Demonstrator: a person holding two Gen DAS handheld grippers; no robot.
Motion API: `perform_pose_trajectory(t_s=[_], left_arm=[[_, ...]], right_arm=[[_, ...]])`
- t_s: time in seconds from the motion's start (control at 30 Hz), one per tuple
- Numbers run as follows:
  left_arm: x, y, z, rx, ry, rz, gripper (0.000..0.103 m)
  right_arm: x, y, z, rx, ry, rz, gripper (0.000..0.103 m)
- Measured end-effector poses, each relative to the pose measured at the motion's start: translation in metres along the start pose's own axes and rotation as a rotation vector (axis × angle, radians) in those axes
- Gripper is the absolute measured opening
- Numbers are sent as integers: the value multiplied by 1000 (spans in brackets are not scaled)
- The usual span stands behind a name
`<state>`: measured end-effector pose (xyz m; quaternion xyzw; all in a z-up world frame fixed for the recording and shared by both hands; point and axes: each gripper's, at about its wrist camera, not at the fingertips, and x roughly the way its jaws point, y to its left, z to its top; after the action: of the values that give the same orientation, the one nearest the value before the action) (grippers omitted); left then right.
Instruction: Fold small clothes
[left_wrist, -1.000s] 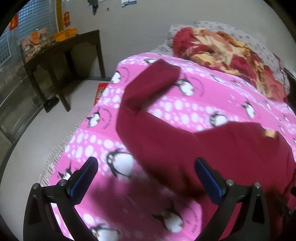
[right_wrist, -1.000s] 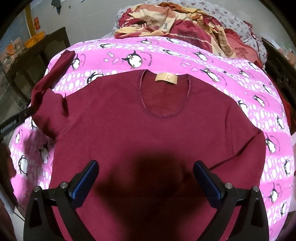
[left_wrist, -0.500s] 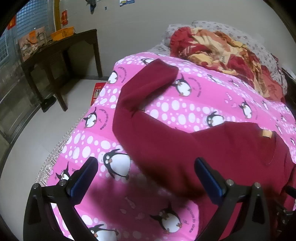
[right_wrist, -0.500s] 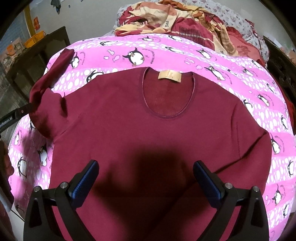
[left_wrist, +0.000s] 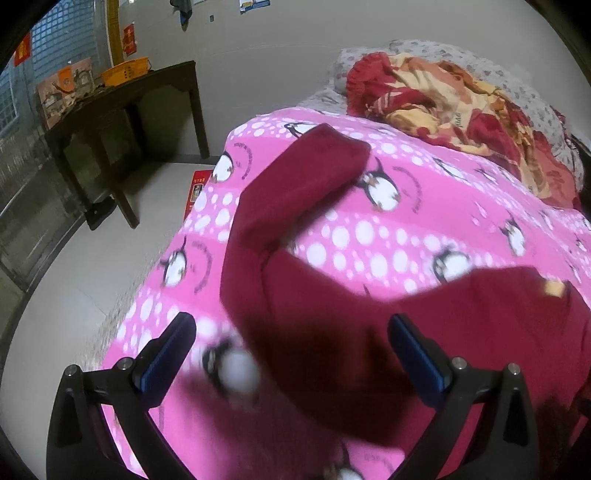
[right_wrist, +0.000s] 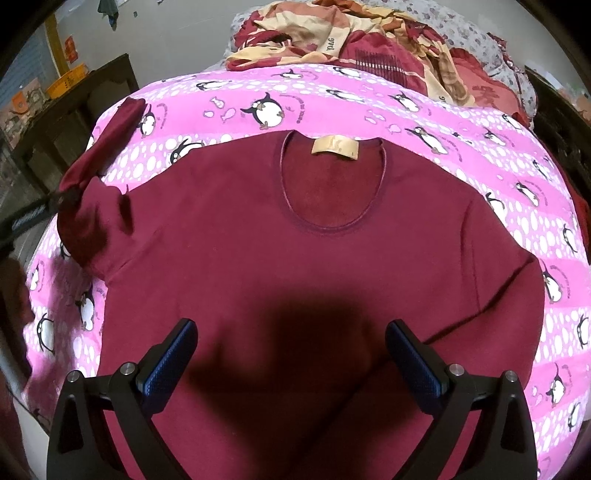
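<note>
The premises were a domestic bedroom. A bed (right_wrist: 480, 155) was made up with a pink penguin-print cover (left_wrist: 424, 229), and a rumpled red-and-cream quilt (left_wrist: 461, 107) lay bunched at its head against a floral pillow (left_wrist: 436, 50). A dark wooden side surface (left_wrist: 122, 92) stood against the pale wall (left_wrist: 277, 44), carrying an orange basket (left_wrist: 123, 72) and printed cartons (left_wrist: 64, 88). Red paper decorations (left_wrist: 129, 38) were fixed beside a barred window (left_wrist: 62, 40). The floor (left_wrist: 81, 280) was pale and bare, with a red box (left_wrist: 197, 188) lying at the bedside.
</note>
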<state>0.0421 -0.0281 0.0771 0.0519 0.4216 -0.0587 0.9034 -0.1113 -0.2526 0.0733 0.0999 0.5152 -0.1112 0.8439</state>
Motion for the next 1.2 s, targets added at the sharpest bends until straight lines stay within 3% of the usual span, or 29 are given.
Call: perform_pose_trajectory(t_s=[0.3, 0.37, 0.43, 0.5, 0.53, 0.63, 0.7, 0.93, 1.07, 1.2], left_arm=[[55, -9, 61, 43, -32, 111, 100], [66, -11, 69, 59, -31, 128, 88], [78, -12, 75, 78, -11, 141, 68], [90, -10, 78, 59, 43, 119, 17], [92, -7, 78, 33, 66, 87, 11], [74, -5, 78, -5, 63, 2, 9], [51, -13, 74, 25, 35, -45, 8], [-56, -75, 42, 157, -56, -343, 8], [-80, -128, 2, 203, -21, -479, 8], [-67, -173, -46, 263, 66, -518, 8]], right_arm=[[19, 0, 2, -2, 50, 36, 103], [20, -3, 2, 10, 48, 44, 103], [20, -7, 4, 33, 37, 55, 103], [19, -10, 5, 48, 39, 67, 103], [19, -11, 5, 52, 39, 70, 103], [15, -16, 3, 58, 25, 63, 103], [12, -23, 2, 71, 18, 56, 103], [-12, -61, -1, 159, -34, 18, 103], [-29, -90, -6, 213, -68, -13, 103], [-41, -118, -16, 290, -80, 18, 103]])
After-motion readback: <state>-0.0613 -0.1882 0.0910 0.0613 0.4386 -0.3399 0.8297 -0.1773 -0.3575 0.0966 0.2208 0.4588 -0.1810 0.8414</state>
